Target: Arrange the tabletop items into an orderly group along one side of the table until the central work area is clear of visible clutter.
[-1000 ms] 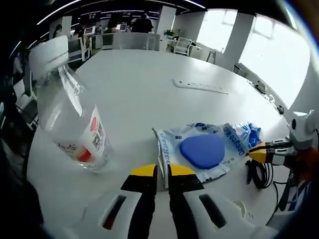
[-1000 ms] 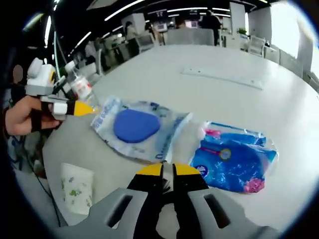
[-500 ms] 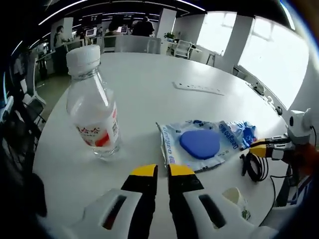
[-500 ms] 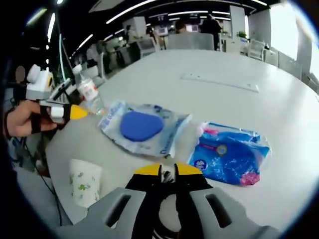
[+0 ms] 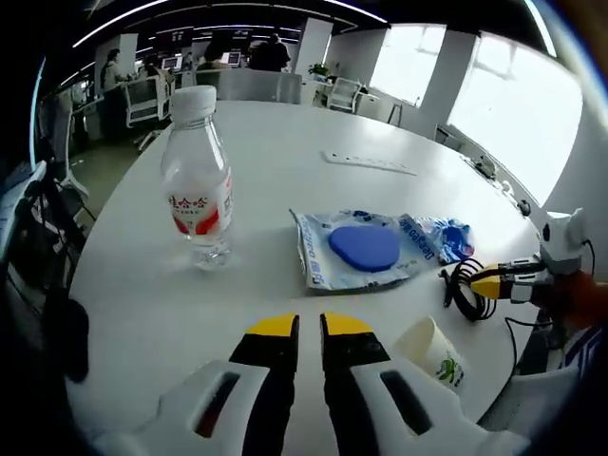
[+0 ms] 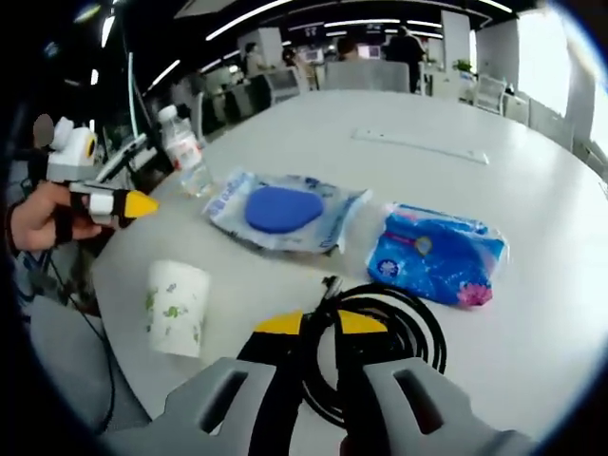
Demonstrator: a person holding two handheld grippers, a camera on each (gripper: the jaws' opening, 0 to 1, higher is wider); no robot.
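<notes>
Standing upright ahead-left of the left gripper (image 5: 297, 326), whose jaws are nearly closed on nothing, is a water bottle (image 5: 199, 176); a blue-pad packet (image 5: 366, 249) lies ahead-right, a paper cup (image 5: 432, 351) just right. The right gripper (image 6: 319, 324), jaws almost together and empty, hovers over a coiled black cable (image 6: 394, 332), with a blue wipes pack (image 6: 437, 255) beyond on the white table (image 6: 532, 199).

bottle (image 5: 198, 176) red label, pouch (image 5: 364, 250) lettering, both seemingly unreadable
</notes>
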